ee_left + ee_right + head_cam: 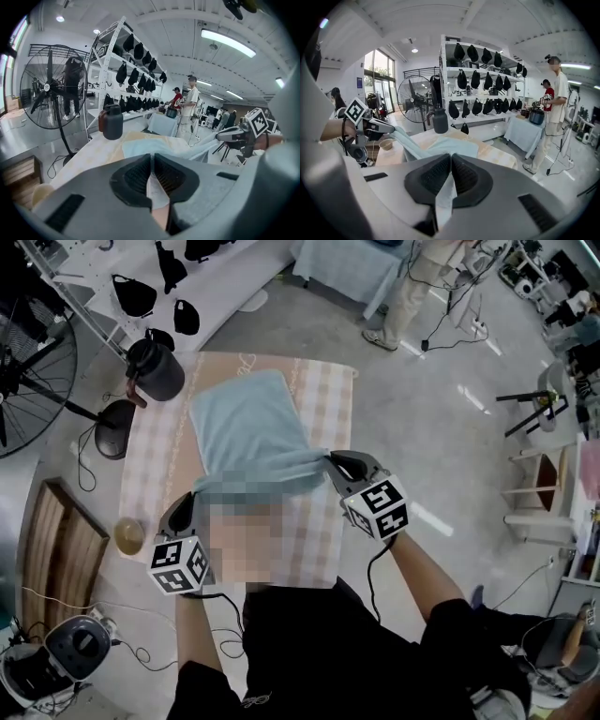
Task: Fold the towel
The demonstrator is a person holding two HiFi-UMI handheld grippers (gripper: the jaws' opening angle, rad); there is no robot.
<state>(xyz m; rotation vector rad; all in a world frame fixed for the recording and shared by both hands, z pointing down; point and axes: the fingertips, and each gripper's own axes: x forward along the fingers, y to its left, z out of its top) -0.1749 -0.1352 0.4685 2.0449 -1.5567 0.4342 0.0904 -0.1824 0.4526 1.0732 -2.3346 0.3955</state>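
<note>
A light blue towel (248, 423) lies on the checked tablecloth (155, 460), its far part flat and its near edge lifted off the table. My left gripper (190, 505) is shut on the near left corner; the cloth shows pinched between its pads (157, 190). My right gripper (332, 462) is shut on the near right corner, with a strip of towel (446, 194) between its pads. The raised edge stretches between the two grippers. In the right gripper view the left gripper (380, 126) holds its corner up, and the left gripper view shows the right gripper (233, 136) doing the same. A blurred patch hides the table's near middle.
A dark jug (155, 369) stands at the table's far left corner. A small bowl (128, 535) sits at the near left edge. A big floor fan (28, 381) and a wooden crate (56, 549) stand to the left. A person (412, 287) stands beyond the table.
</note>
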